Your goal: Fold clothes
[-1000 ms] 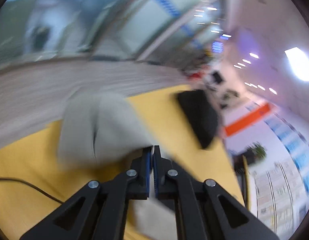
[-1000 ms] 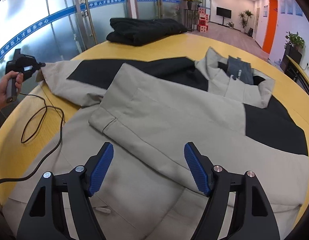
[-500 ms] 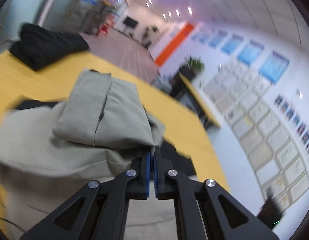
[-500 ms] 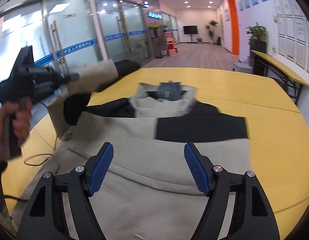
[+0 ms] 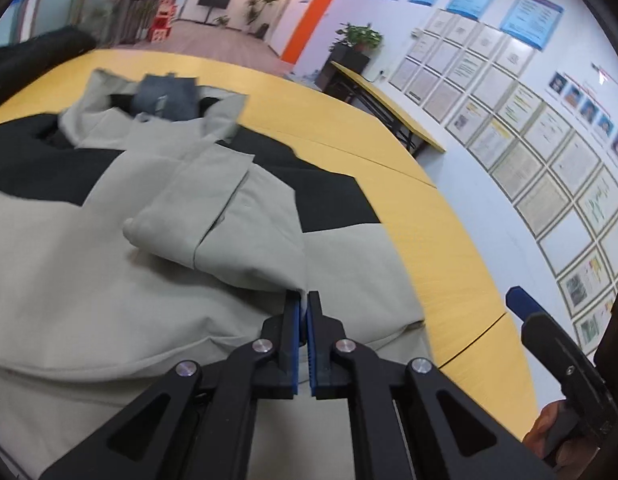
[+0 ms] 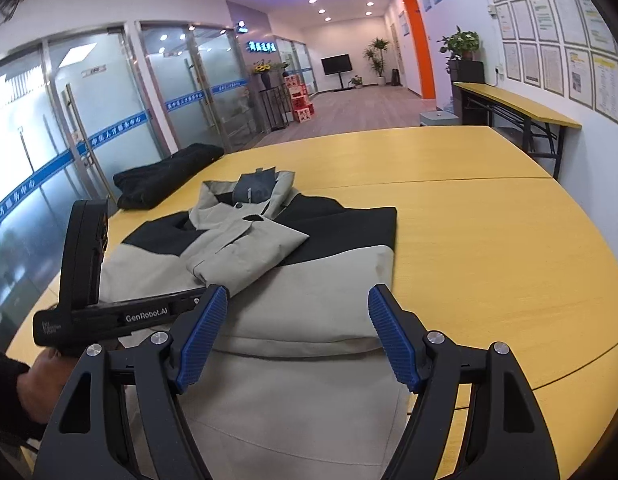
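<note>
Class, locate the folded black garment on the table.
Right wrist view, left side: the black garment lies at the yellow table's far-left edge, beyond the jacket.

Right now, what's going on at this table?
A person is folding a grey and black jacket spread on the yellow table, with a gripper in each hand. The left gripper is shut on the cuff of a sleeve that lies folded across the jacket's front. The right gripper hangs open above the jacket's lower part, holding nothing. A folded black garment sits at the table's far edge.
</note>
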`<state>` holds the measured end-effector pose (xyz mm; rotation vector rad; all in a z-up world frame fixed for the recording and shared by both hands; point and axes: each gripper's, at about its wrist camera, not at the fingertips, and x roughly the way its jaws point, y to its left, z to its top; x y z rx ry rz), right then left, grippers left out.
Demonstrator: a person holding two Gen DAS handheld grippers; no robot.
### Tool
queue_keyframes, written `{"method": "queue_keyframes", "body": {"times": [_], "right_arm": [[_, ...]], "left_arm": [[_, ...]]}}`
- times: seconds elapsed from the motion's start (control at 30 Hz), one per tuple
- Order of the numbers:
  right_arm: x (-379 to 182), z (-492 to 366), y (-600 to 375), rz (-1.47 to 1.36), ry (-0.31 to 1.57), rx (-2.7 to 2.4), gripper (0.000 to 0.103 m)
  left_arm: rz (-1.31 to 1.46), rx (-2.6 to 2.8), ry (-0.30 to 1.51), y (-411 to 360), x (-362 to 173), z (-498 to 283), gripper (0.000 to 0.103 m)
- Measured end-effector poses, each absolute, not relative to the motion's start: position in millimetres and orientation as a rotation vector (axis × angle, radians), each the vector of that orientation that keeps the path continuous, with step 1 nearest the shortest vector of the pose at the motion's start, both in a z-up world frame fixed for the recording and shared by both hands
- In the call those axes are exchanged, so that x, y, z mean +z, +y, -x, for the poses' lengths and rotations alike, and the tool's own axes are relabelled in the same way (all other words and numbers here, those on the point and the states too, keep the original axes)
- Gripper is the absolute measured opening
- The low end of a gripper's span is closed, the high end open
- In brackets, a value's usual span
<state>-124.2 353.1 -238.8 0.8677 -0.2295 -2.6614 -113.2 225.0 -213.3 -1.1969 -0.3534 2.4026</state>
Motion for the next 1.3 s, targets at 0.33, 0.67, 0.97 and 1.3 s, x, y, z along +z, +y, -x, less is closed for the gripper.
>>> {"method": "queue_keyframes", "body": {"times": [0.33, 0.67, 0.97, 1.3], "right_arm": [[-252.6, 135.2, 331.9, -0.927, -0.063, -2.640, 0.078], [-258.6, 128.9, 355.1, -0.992, -0.169, -2.692, 0.080], [-266.7, 111.2, 372.0, -1.038, -0.187, -2.707, 0.080], [-257.7, 84.7, 411.0, -1.017, -0.247, -2.798, 0.080]], "left_arm": [[1.127, 2.440, 0.214, 243.7, -237.8, 69.2, 0.022], [1.322, 2.531, -0.272, 168.5, -218.0, 132.9, 0.099], [1.269, 2.378, -0.513, 176.6, -231.0, 168.2, 0.077], [1.052, 2.064, -0.330, 274.4, -208.6, 125.9, 0.027]]}}
